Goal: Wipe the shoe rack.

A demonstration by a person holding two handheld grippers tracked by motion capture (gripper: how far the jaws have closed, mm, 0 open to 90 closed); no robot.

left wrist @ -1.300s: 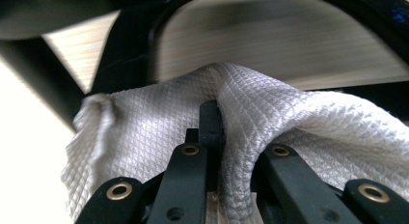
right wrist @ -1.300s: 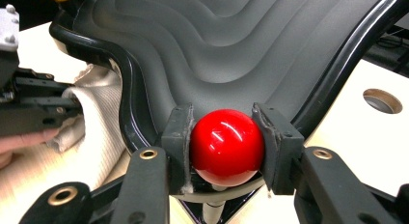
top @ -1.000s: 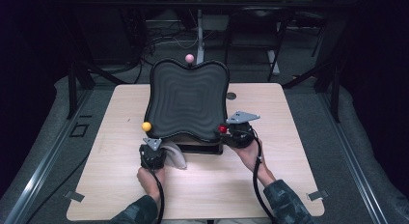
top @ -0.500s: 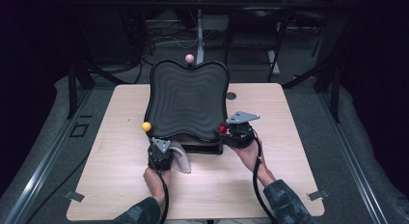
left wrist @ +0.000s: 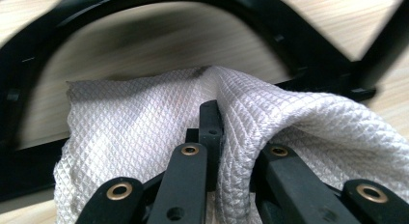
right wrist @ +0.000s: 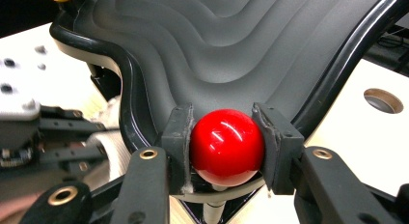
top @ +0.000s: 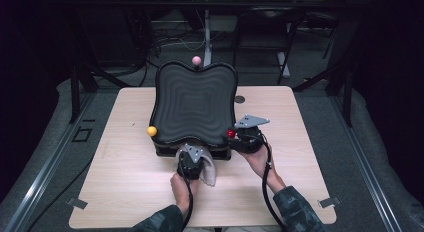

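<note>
A black board [top: 192, 104] with wavy ridges stands tilted on a dark base in the middle of the table. It carries ball knobs: a pink ball [top: 196, 60] at the far edge, a yellow ball [top: 151, 131] at the near left, a red ball [top: 230, 133] at the near right. My right gripper [top: 235, 136] is shut on the red ball [right wrist: 226, 144], one pad on each side. My left gripper [top: 192, 154] is at the board's front edge, shut on a white waffle-weave cloth [left wrist: 144, 122] that lies folded over its jaws against the black base frame [left wrist: 159, 2].
The wooden table [top: 125, 177] has a small round hole [top: 239, 99] to the right of the board. The cloth [top: 209, 172] trails on the table toward the person. Dark floor, cables and stand legs lie beyond the far edge.
My left gripper has slid to the right along the board's front edge, taking the cloth with it. The right gripper and the red ball have stayed put.
</note>
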